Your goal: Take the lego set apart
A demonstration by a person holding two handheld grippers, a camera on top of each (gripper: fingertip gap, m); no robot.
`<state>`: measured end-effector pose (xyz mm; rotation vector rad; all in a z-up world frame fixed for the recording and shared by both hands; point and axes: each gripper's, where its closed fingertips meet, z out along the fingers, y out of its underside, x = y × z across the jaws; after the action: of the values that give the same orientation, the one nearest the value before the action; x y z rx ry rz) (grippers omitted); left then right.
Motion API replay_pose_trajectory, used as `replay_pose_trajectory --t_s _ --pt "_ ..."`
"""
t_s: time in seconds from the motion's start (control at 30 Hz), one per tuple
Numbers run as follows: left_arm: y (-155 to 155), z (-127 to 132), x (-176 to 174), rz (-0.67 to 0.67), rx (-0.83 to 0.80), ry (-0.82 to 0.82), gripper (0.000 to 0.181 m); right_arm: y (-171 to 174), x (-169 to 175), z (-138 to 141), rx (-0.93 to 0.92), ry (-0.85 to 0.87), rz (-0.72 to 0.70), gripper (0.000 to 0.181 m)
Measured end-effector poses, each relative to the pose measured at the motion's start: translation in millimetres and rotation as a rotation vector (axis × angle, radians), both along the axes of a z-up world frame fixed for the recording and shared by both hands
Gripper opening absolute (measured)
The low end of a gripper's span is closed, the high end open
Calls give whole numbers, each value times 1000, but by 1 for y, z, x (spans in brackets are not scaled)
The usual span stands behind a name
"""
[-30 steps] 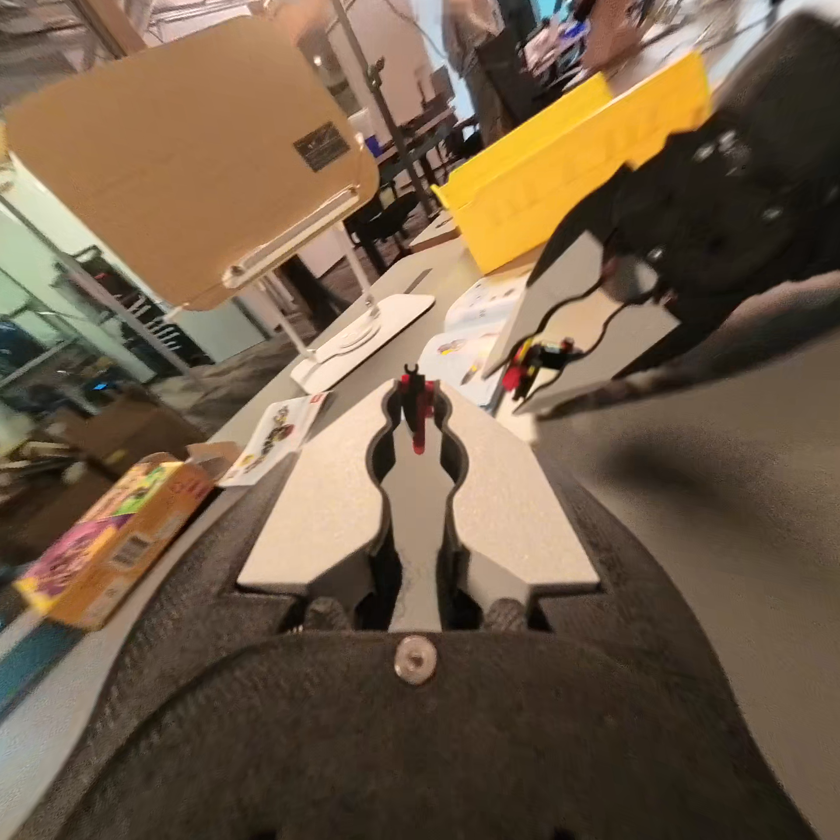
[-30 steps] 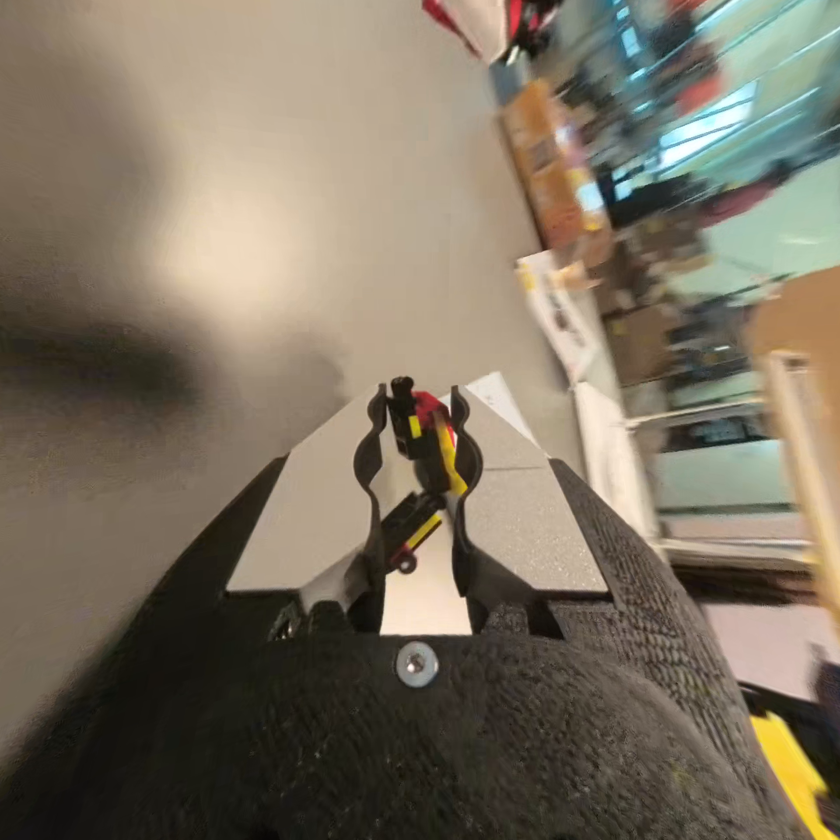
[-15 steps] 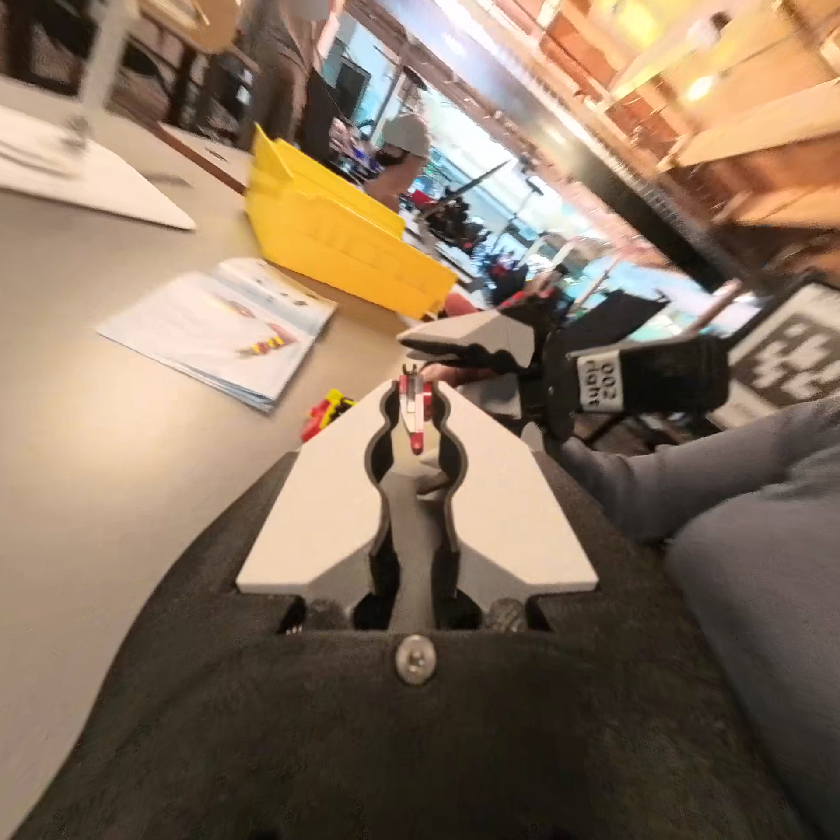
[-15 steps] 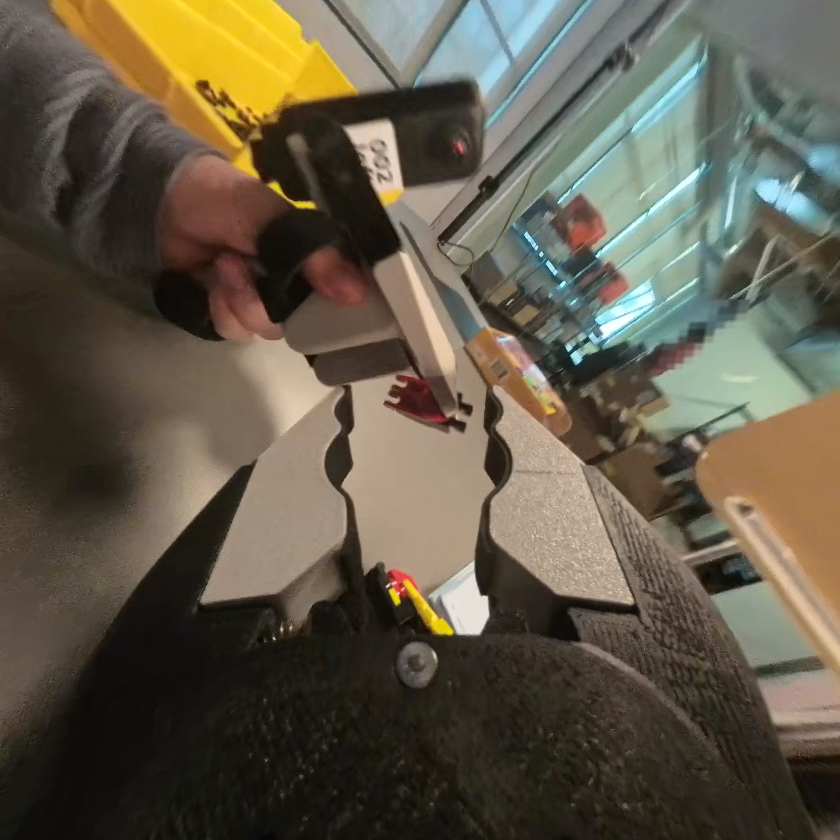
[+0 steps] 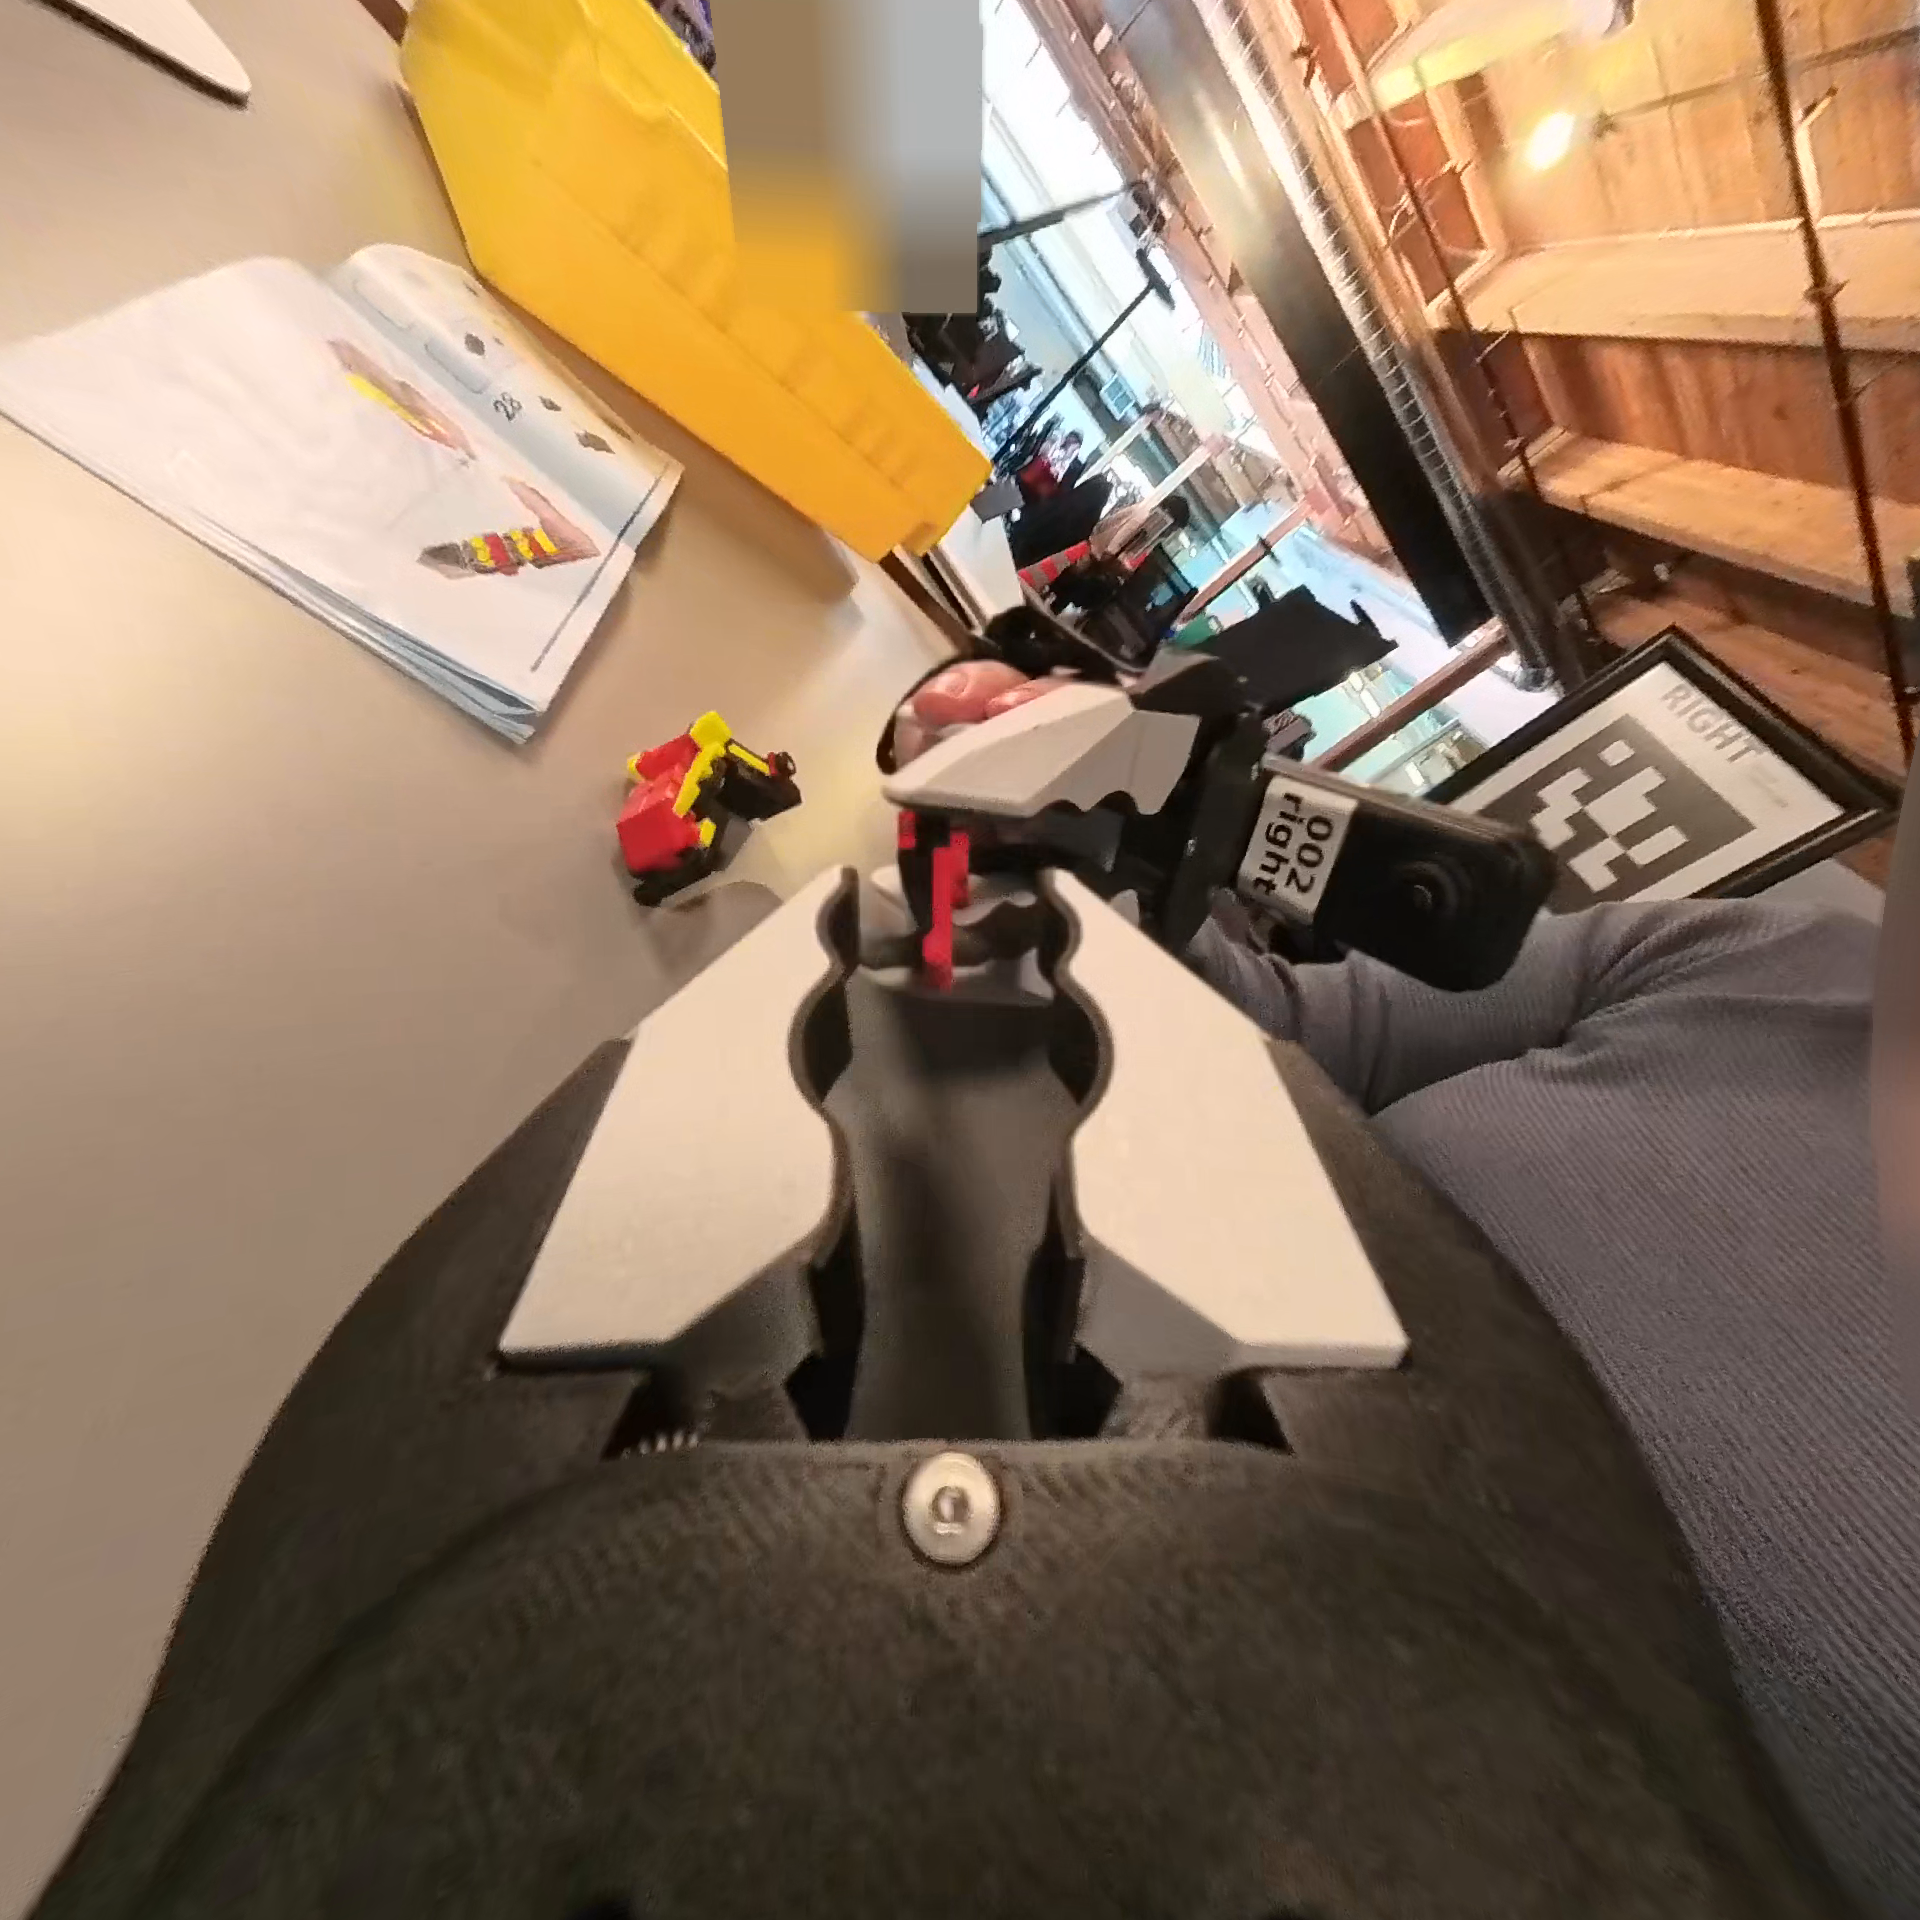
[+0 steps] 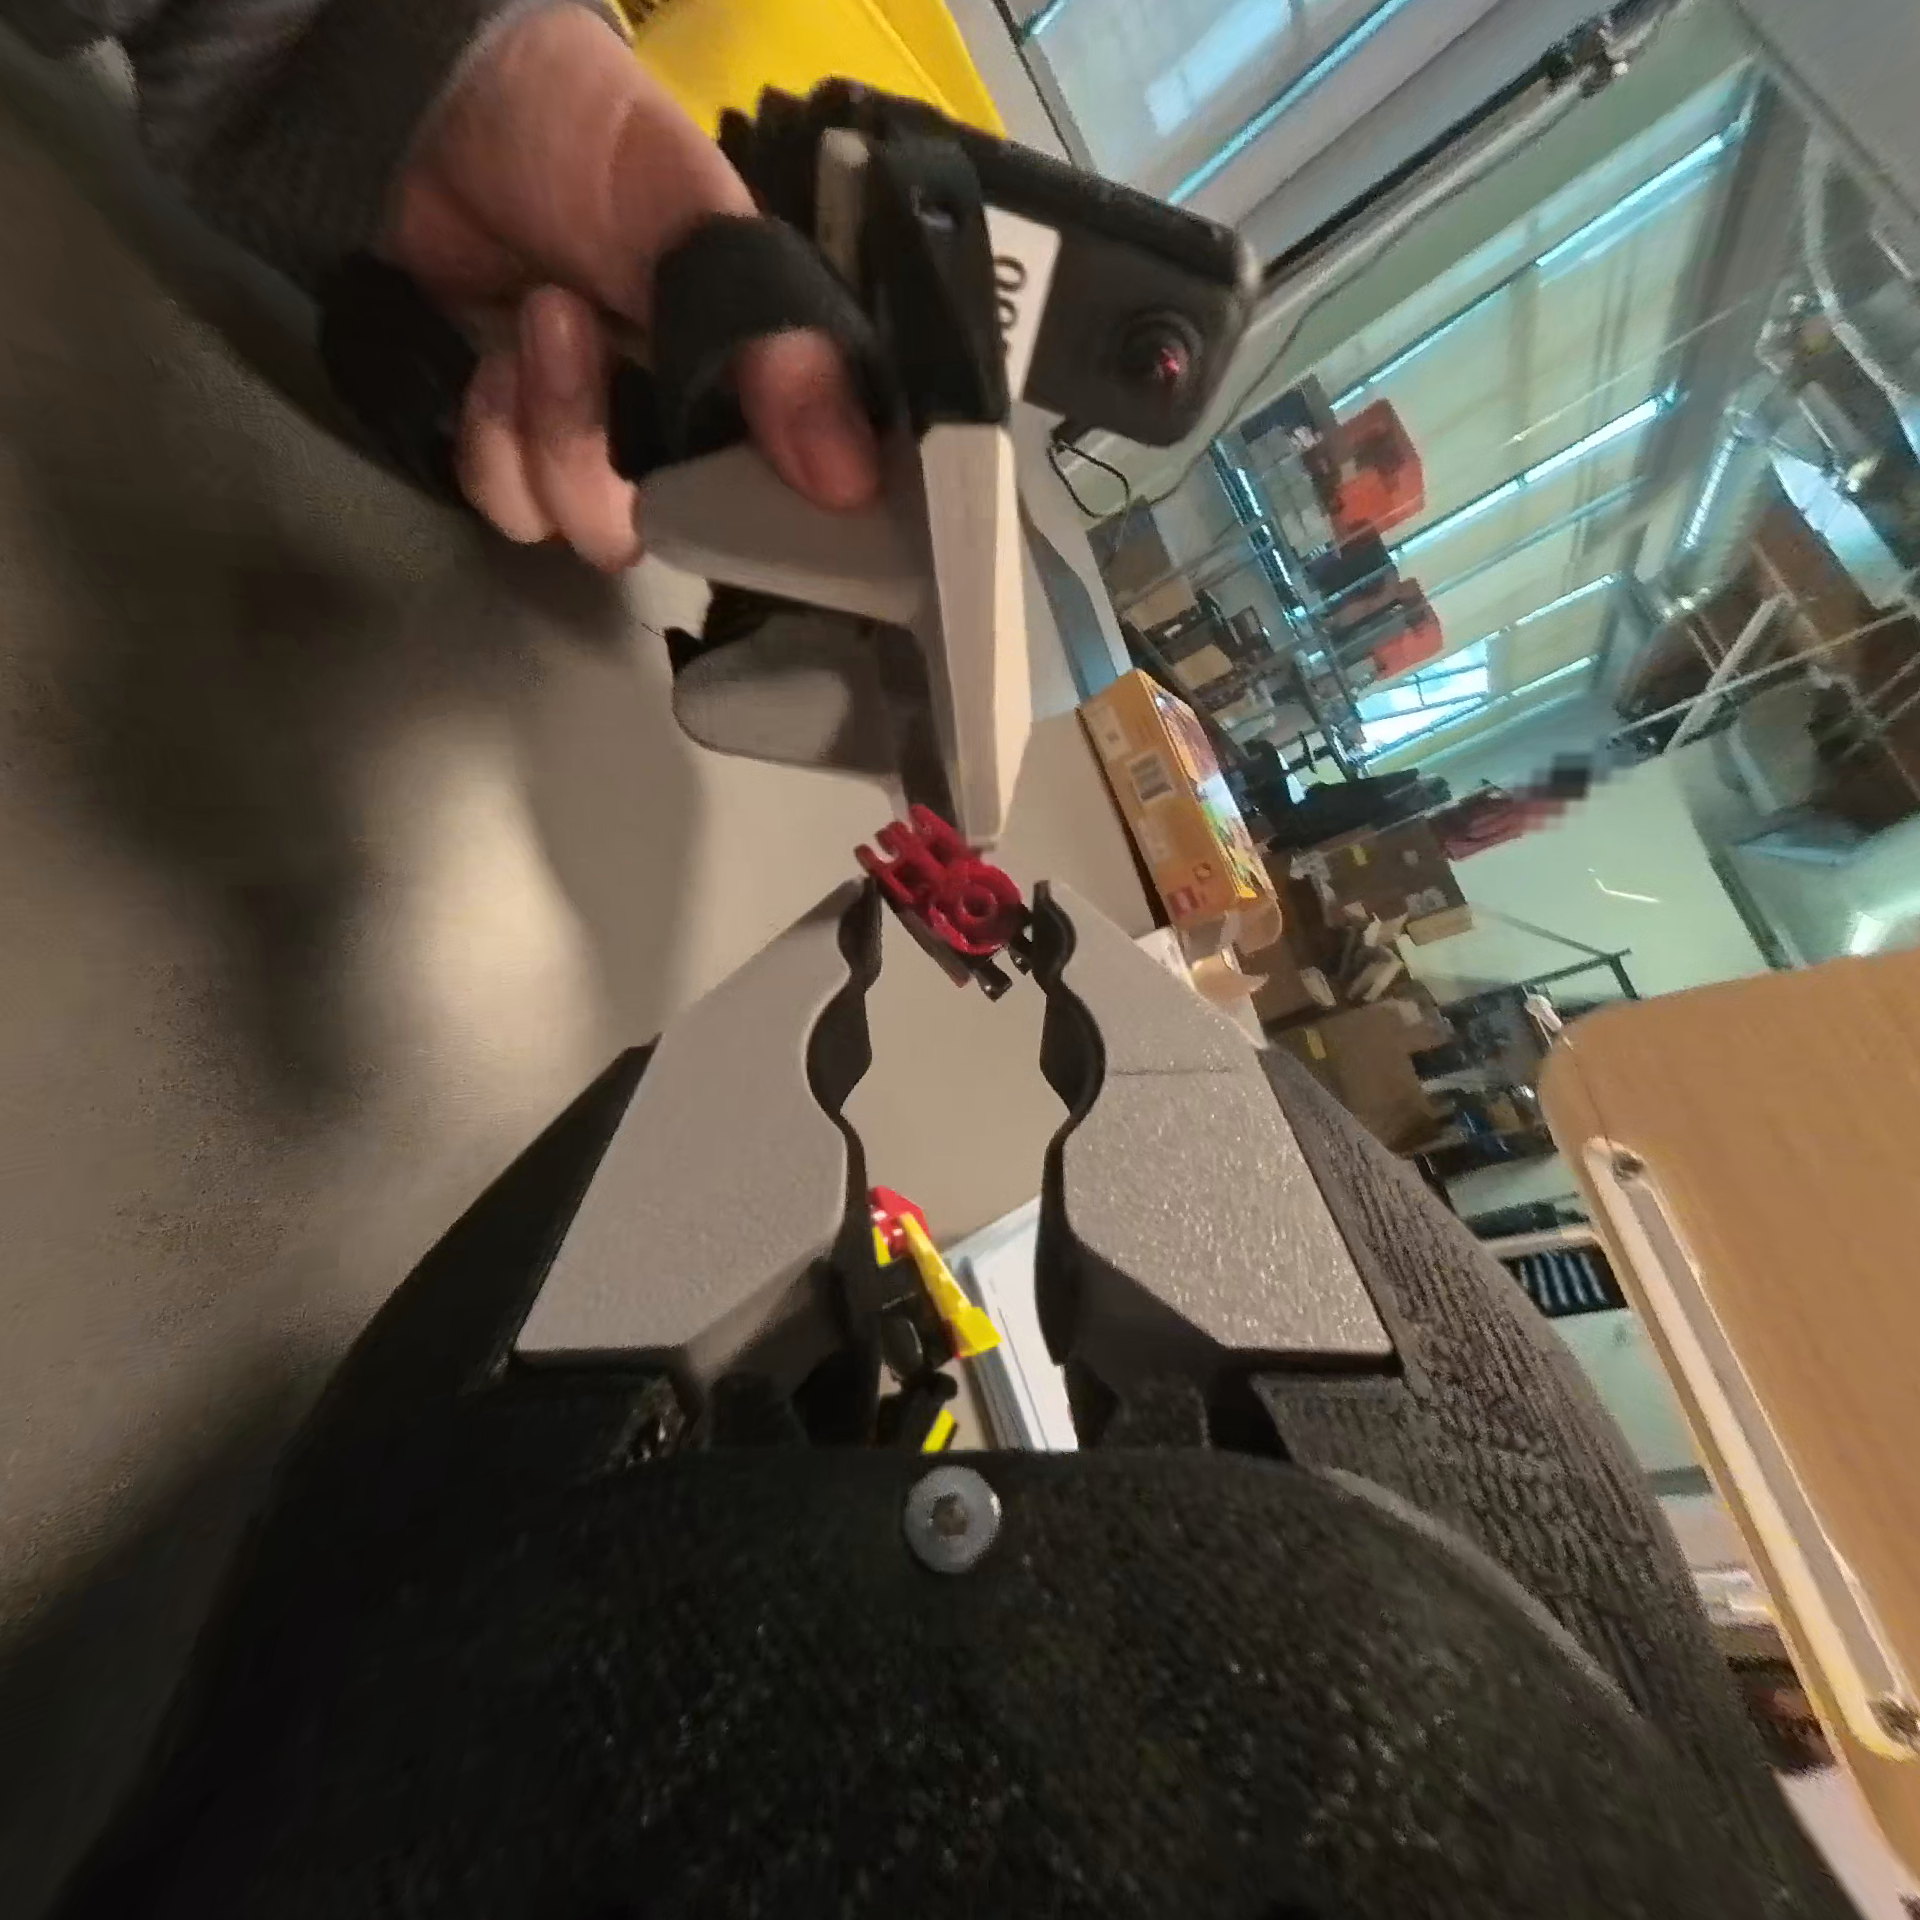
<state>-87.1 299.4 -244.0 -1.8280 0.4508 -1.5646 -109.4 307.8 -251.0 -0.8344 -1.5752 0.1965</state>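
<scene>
Left of the red lego piece (image 5: pixel 940 899), a red, yellow and black lego chunk (image 5: pixel 698 805) lies on the table (image 5: pixel 208 987). The left gripper (image 5: pixel 943 914) pinches that red piece at its tips. Right of it, the right gripper (image 6: pixel 951 914) stands partly open around the same piece; contact unclear.

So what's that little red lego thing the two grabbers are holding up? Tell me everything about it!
The small red lego piece looks like shiny plastic, dark red with round holes and clip-like ends, plus a bit of black at one edge. It is held up in the air above the table, tilted. The left gripper pinches one end; the right gripper has its fingertips on either side of it.
</scene>
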Motion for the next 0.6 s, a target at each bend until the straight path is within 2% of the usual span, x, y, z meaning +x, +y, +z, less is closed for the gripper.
replay_pose_trajectory --t_s 0.13,0.27,0.33,0.47,0.6 --pt "4 9 -9 29 28 -53 30 6 4 7 -10 40 -21 27" --pt "1 4 -4 14 45 -15 22 5 4 10 3 55 -24 27" --pt "2 2 -1 17 65 8 7 5 3 10 8 53 -26 27" --pt "11 -7 -7 109 114 165 5 6 4 7 65 28 -32 29" --pt "11 -19 -10 121 85 272 5 6 4 -6 180 -77 -44 20"
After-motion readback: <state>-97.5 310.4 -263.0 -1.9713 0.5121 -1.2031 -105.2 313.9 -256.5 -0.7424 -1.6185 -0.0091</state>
